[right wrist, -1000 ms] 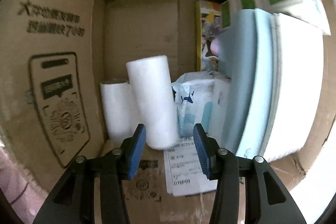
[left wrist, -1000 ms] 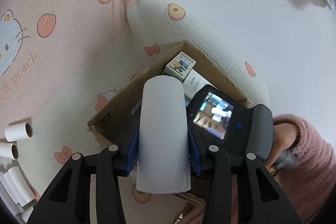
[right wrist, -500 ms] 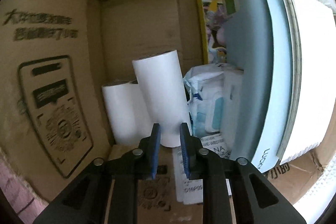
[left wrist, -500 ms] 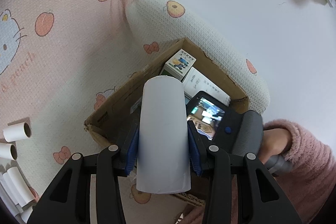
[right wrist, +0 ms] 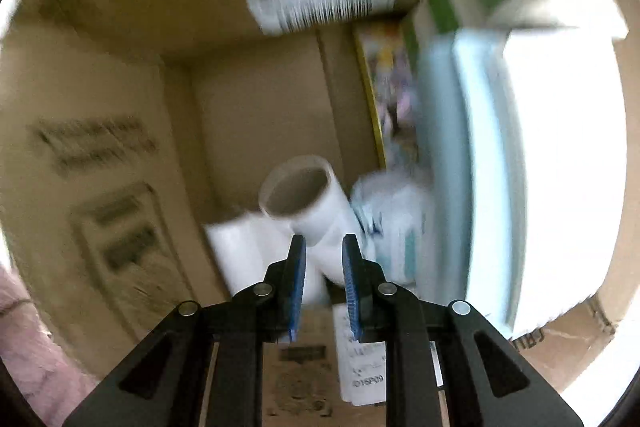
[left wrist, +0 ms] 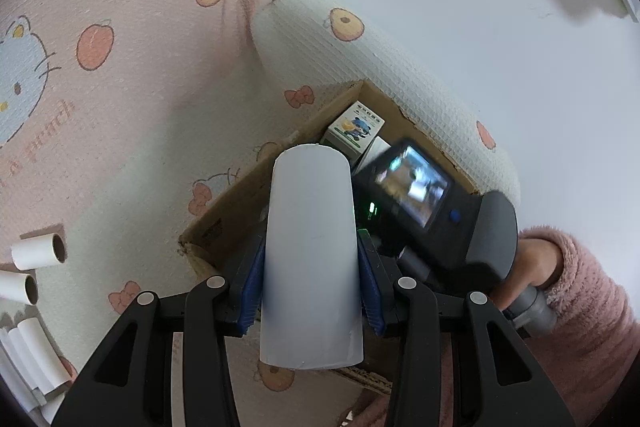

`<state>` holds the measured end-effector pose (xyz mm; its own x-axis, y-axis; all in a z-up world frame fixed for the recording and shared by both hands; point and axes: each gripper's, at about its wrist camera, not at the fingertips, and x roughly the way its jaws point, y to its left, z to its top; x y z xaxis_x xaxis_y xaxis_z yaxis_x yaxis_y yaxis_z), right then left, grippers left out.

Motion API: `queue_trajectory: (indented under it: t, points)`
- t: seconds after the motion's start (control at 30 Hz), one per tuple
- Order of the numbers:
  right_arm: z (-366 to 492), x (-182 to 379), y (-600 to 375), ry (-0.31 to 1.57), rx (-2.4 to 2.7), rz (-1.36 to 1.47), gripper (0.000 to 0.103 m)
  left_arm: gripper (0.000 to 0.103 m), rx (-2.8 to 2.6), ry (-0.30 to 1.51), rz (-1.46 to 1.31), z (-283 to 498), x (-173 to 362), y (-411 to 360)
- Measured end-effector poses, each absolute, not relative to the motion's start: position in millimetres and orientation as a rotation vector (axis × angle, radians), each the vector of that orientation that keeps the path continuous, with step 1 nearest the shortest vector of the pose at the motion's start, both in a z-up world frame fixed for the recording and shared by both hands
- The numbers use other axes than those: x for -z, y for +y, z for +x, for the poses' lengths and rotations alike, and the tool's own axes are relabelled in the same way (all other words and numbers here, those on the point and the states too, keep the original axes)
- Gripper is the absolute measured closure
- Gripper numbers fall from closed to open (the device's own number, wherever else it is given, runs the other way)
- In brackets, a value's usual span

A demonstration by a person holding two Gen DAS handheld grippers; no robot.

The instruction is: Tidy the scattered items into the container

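My left gripper is shut on a white paper roll and holds it above the near corner of the cardboard box. The right gripper's body with its screen hangs over the box opening. In the right wrist view my right gripper is inside the box, jaws nearly shut and empty. A white roll leans on another roll just beyond its tips.
Loose rolls lie on the pink Hello Kitty bedspread at the left. A rolled cream blanket lies behind the box. Inside the box stand flat white and pale blue boxes, a tissue pack and a small carton.
The right gripper let go of the roll in the box, closed its jaws and is drawing back and up; the roll now leans. The left gripper kept holding its roll, almost still.
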<state>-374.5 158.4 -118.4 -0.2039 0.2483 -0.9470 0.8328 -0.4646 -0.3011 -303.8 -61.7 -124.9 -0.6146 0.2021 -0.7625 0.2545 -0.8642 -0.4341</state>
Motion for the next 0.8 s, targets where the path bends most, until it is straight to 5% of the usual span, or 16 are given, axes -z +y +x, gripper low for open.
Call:
queue_trajectory:
  t: [0.8]
  points:
    - [-397, 141, 135, 1.645, 1.58, 1.446, 0.087, 0.057, 2.648, 0.787, 1.358, -307, 124, -59]
